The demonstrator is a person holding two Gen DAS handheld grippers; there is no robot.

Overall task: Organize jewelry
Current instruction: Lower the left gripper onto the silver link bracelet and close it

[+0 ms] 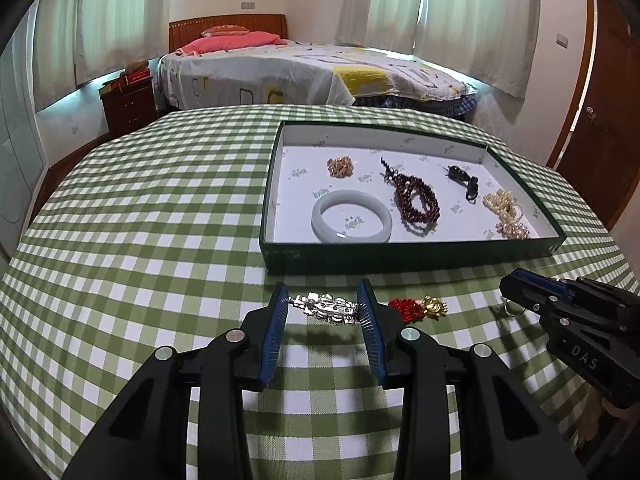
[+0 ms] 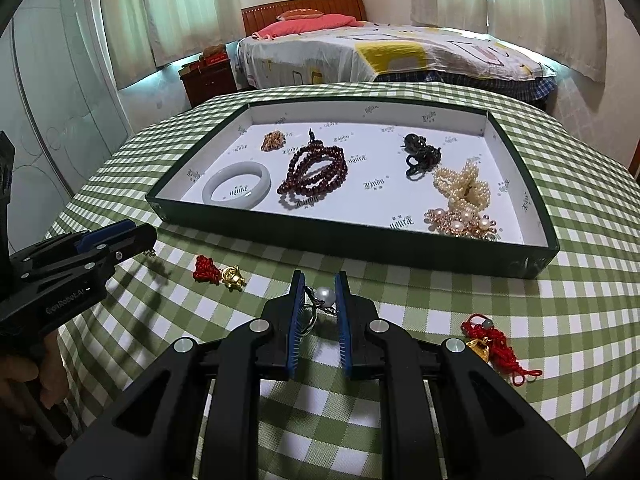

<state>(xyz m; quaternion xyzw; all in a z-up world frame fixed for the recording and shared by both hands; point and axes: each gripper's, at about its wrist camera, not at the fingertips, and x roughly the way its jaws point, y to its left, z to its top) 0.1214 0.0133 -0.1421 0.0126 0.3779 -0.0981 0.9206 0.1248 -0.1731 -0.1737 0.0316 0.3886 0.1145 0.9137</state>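
Two grippers work over the near part of a checked table [image 1: 140, 208], in front of a green tray [image 2: 352, 236]. The left gripper [image 1: 323, 305] has its jaws spread wide around a silver bracelet [image 1: 324, 308] that lies on the cloth between the pads. The right gripper [image 2: 320, 296] has its jaws partly open around a pearl pendant [image 2: 325, 296] with a metal ring, also on the cloth; whether the pads touch it I cannot tell. Between the two grippers lies a red-and-gold charm [image 2: 218, 274]; another red charm [image 2: 494, 342] lies to the right. Inside the tray sit a white bangle [image 2: 236, 188], dark red beads [image 2: 316, 174], a black piece [image 2: 420, 156] and pearl strands [image 2: 464, 192].
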